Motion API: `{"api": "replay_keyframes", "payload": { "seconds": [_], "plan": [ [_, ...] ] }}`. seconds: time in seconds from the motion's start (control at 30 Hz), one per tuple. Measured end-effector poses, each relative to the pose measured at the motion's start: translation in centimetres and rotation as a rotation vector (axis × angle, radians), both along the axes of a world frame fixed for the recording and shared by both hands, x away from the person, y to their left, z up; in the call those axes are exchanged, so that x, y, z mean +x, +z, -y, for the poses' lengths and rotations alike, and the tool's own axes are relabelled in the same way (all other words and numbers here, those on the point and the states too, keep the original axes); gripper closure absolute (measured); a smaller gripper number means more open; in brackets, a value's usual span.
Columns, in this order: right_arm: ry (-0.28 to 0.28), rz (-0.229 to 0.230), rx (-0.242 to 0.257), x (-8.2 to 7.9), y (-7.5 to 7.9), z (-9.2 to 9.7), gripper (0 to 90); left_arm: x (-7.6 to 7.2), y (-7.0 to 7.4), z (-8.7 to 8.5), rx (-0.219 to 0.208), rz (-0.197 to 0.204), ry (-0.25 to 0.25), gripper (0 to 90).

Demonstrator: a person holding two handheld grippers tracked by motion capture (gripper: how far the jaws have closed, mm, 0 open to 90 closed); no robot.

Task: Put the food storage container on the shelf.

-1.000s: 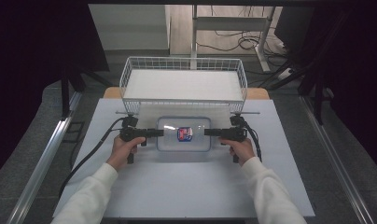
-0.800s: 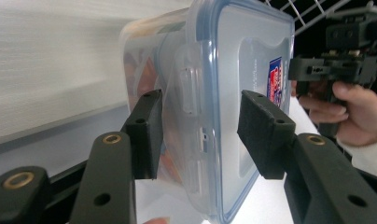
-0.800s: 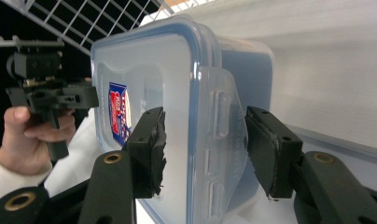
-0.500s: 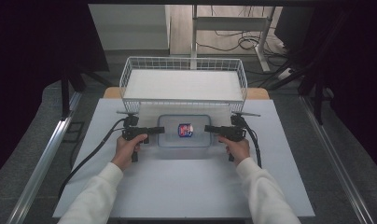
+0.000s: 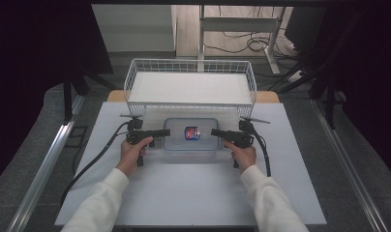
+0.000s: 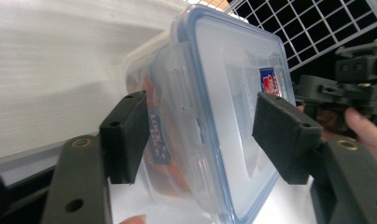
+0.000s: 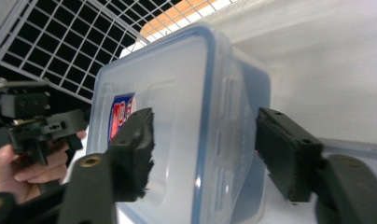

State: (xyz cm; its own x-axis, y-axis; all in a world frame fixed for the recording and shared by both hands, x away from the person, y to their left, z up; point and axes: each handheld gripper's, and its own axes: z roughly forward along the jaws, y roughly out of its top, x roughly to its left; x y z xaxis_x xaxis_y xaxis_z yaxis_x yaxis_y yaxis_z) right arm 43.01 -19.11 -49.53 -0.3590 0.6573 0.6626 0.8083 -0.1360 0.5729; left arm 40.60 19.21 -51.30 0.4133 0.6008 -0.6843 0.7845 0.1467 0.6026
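Just in front of the wire basket (image 5: 190, 87): a clear lidded container (image 5: 190, 134) sits flat on the white table (image 5: 193, 188), centred under the basket's near wall.
Container lid: blue-rimmed, clipped on, with a small red and blue sticker (image 5: 191, 133) near its middle.
Container contents: something orange shows through the wall in the left gripper view; what it is cannot be told.
Left gripper (image 5: 165, 132): at the container's left end, level, one jaw above the lid and one beside the wall; jaws have just been opening, and the pads (image 6: 128, 133) stand clear of the plastic with the lid clip between them.
Right gripper (image 5: 216, 132): at the container's right end, mirroring the other; jaws have just been opening, and the pads (image 7: 139, 144) stand off the lid and wall, the rim between them.
Hands: each wraps a gripper handle just outside the container's ends, white sleeves running back toward the table's near edge.
Basket: white inside, farther from the person than the container.
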Motion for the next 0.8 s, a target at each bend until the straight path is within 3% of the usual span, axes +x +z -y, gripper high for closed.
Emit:
{"api": "replay_keyframes", "payload": {
  "seconds": [0.13, 0.3, 0.4, 0.43, 0.47, 0.5, 0.6, 0.8],
  "plan": [
    [-0.005, 0.073, -0.096, -1.6, 0.9, -0.1, 31.8, -1.5, 1.0, -0.3, 0.078, 0.053, -0.014, 29.0],
    [0.003, 0.149, -0.155, -3.8, 1.8, 0.7, 31.0, -4.3, 1.8, -1.1, 0.117, 0.117, -0.022, 28.3],
    [0.018, 0.18, -0.18, -4.7, 2.0, 1.2, 31.4, -5.5, 1.9, -1.4, 0.128, 0.129, -0.035, 28.6],
    [0.047, 0.22, -0.213, -5.7, 2.2, 1.5, 32.4, -6.4, 2.1, -1.4, 0.173, 0.152, -0.041, 28.5],
    [0.047, 0.22, -0.213, -5.7, 2.2, 1.5, 32.4, -6.4, 2.1, -1.4, 0.173, 0.152, -0.041, 28.6],
    [0.071, 0.262, -0.259, -6.7, 2.4, 1.7, 33.5, -7.6, 2.4, -1.3, 0.208, 0.175, -0.055, 28.6],
    [0.115, 0.308, -0.303, -8.3, 2.6, 1.7, 38.6, -9.3, 2.6, -1.1, 0.248, 0.205, -0.077, 28.5],
    [0.234, 0.387, -0.411, -11.4, 2.9, 0.1, 53.1, -12.4, 2.8, -0.9, 0.319, 0.227, -0.114, 27.6]
  ]
}}
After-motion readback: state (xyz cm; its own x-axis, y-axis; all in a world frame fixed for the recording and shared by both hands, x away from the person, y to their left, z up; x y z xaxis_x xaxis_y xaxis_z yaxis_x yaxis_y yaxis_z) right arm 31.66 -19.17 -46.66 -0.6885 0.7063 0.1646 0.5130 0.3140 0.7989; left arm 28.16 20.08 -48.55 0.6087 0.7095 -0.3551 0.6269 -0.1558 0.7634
